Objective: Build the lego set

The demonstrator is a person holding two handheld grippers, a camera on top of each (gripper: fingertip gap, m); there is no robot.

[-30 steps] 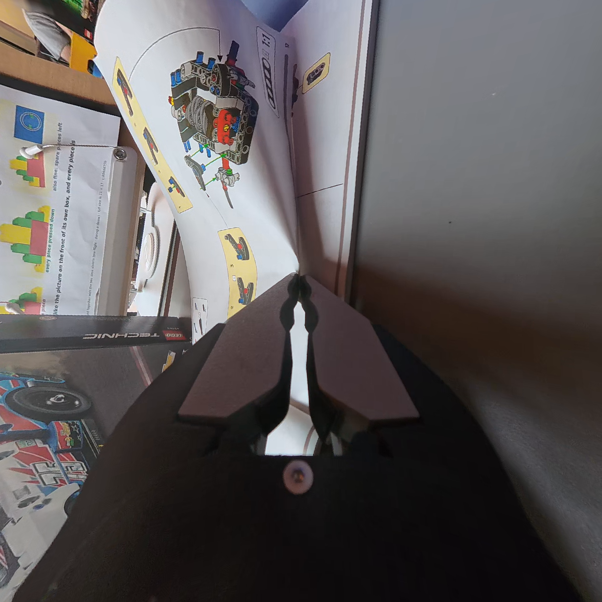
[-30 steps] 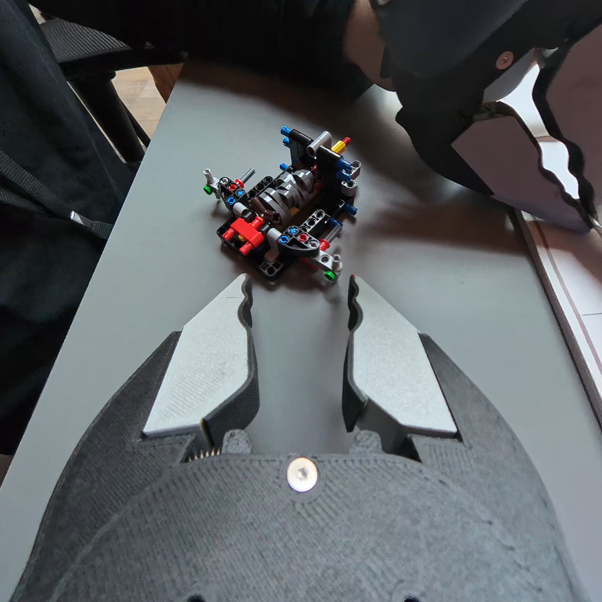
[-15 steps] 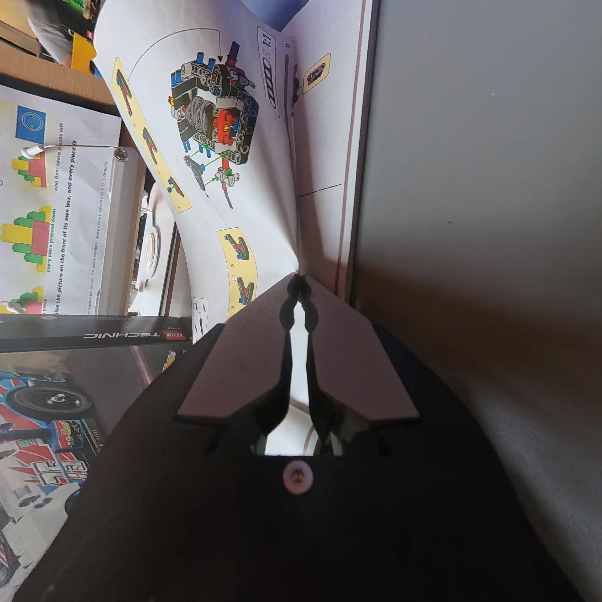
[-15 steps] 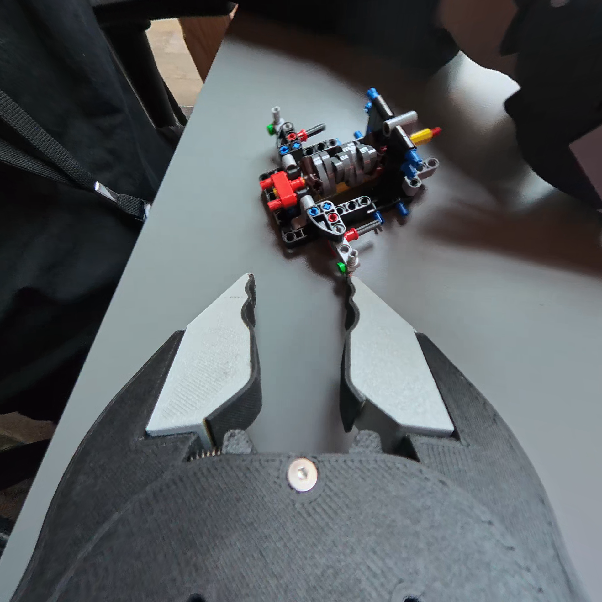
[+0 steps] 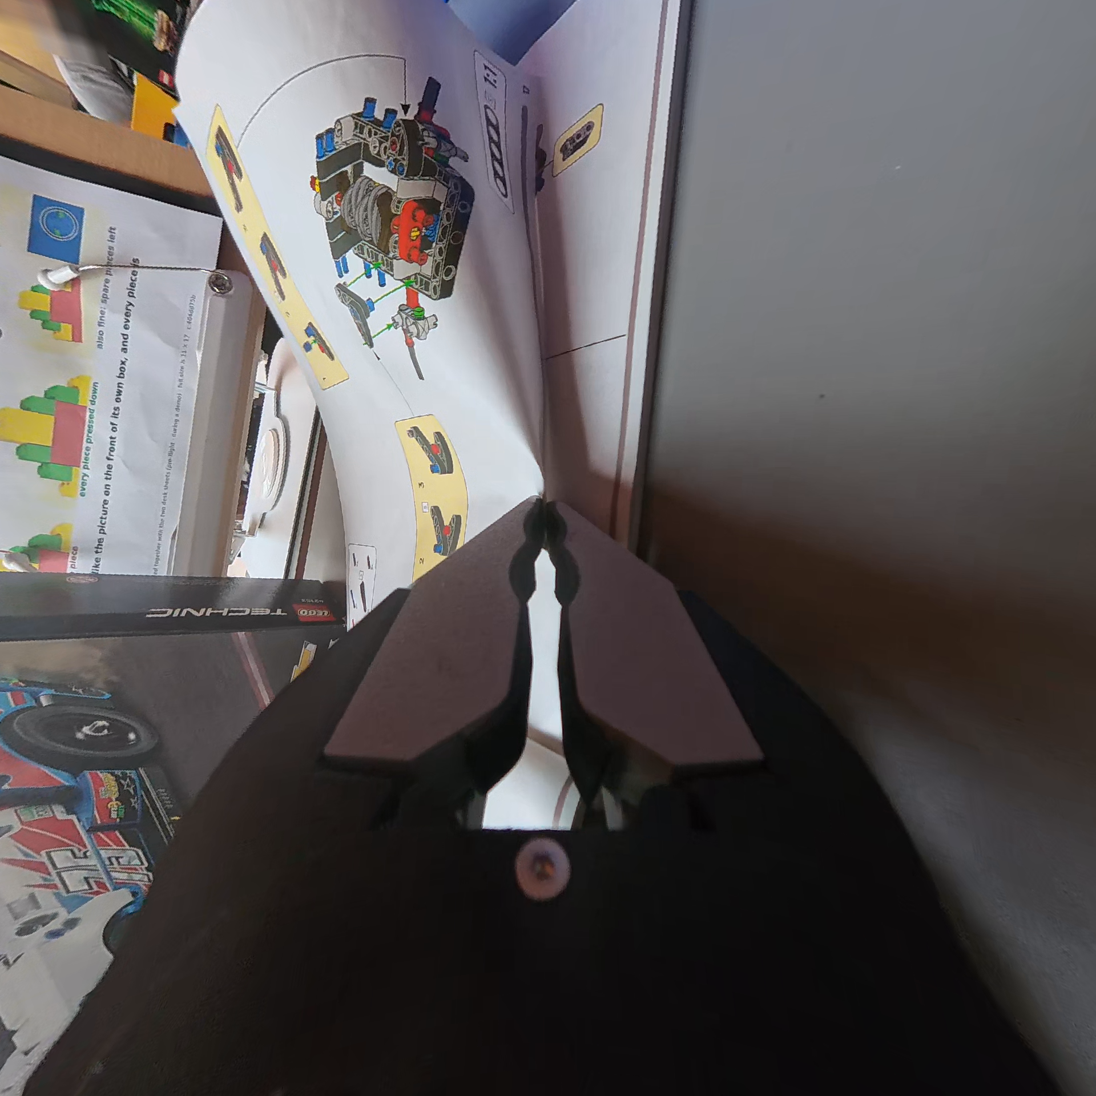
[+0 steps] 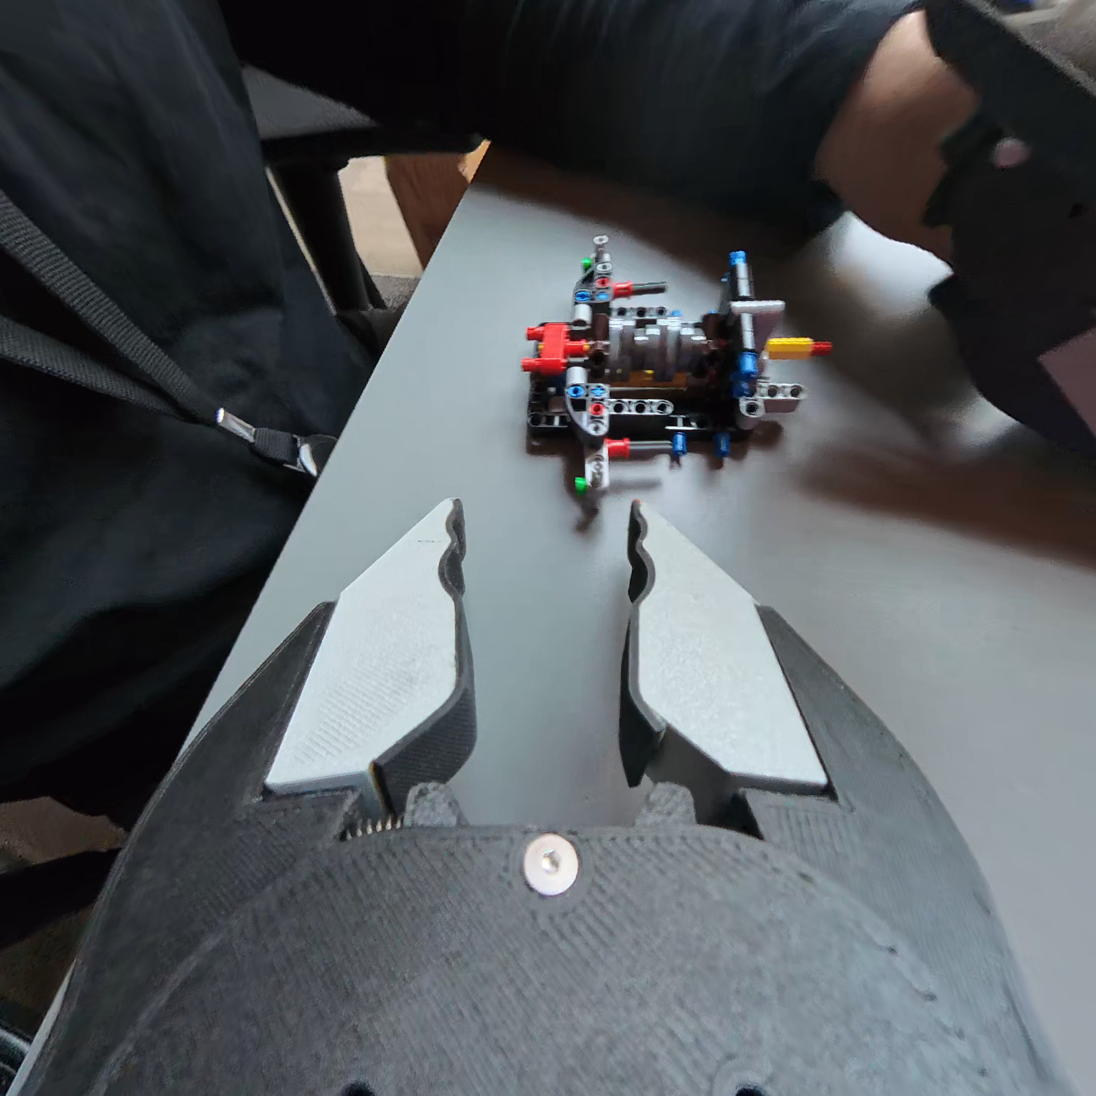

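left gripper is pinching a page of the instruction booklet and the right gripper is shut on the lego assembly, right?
Not quite. The left gripper does pinch the instruction booklet page, but the right wrist view shows the right gripper open and empty, just short of the lego assembly on the grey table.

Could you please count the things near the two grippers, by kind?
Grippers: 2, the left one and the right one
Instruction booklet: 1
Lego box: 1
Printed sheet: 1
Lego model: 1
Total: 6
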